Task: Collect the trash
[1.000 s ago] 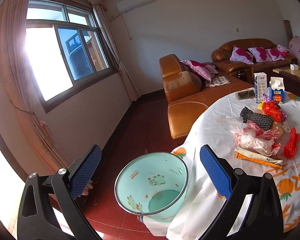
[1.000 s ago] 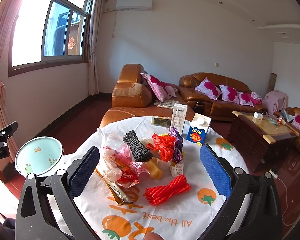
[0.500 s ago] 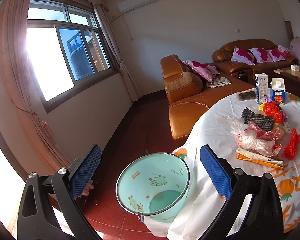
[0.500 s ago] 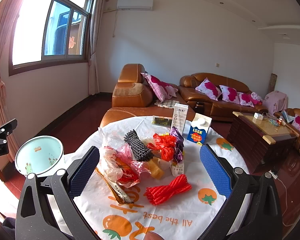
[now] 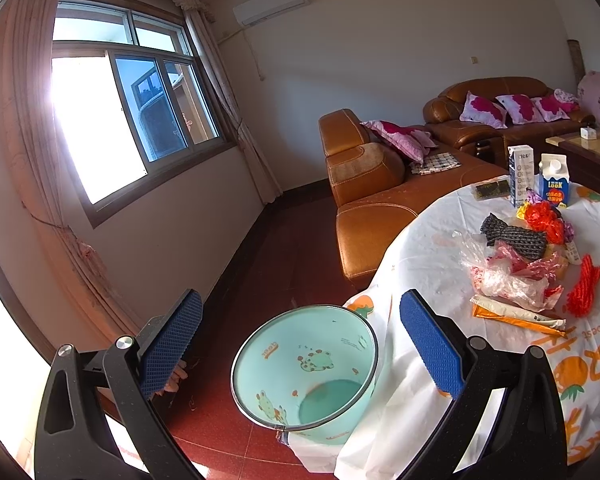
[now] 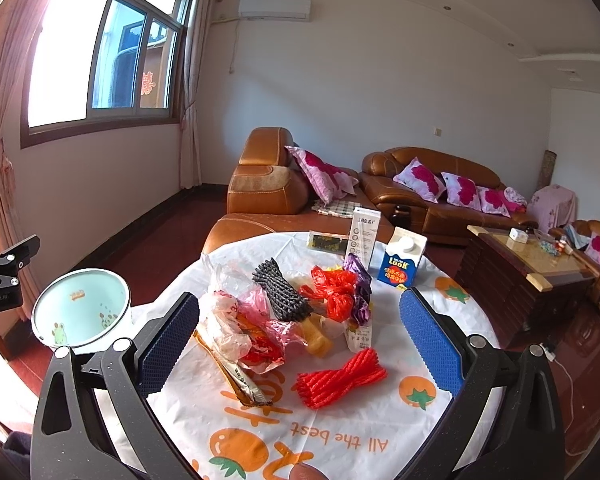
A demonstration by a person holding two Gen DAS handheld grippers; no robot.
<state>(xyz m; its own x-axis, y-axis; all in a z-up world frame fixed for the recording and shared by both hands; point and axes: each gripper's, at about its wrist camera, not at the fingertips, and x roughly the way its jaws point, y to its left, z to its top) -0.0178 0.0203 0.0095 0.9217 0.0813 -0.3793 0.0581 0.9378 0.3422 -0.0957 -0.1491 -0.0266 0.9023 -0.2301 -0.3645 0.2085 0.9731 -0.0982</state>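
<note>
Below the left wrist camera, the left gripper [image 5: 300,344] is hovering with its jaws wide apart and nothing between them, framing a pale green round plastic bin with cartoon frogs [image 5: 304,368]. That bin is standing on the red tiled floor [image 5: 260,264], tucked just beside the round tabletop under a white orange-printed cloth [image 5: 428,248], probably so that rubbish can be dropped straight off the edge. It is looking empty inside. Further along the tabletop the trash is lying in a loose heap: a crumpled clear-and-pink plastic bag [image 5: 508,280], a black foam fruit net [image 5: 514,235], a red foam fruit net [image 5: 584,290] and a long cream-and-orange wrapper [image 5: 516,314].

From the right wrist camera, the right gripper [image 6: 300,340] is hanging over the near part of the tabletop, its jaws also spread and holding nothing, aimed at the heap as if choosing a first piece. The red foam net is lying closest, apart from the pile, and would likely be the easiest pick. Behind the heap a blue-and-white milk carton [image 6: 400,266] and a tall white carton [image 6: 362,236] are standing upright. The bin is sitting at the left, well apart from this gripper.
</note>
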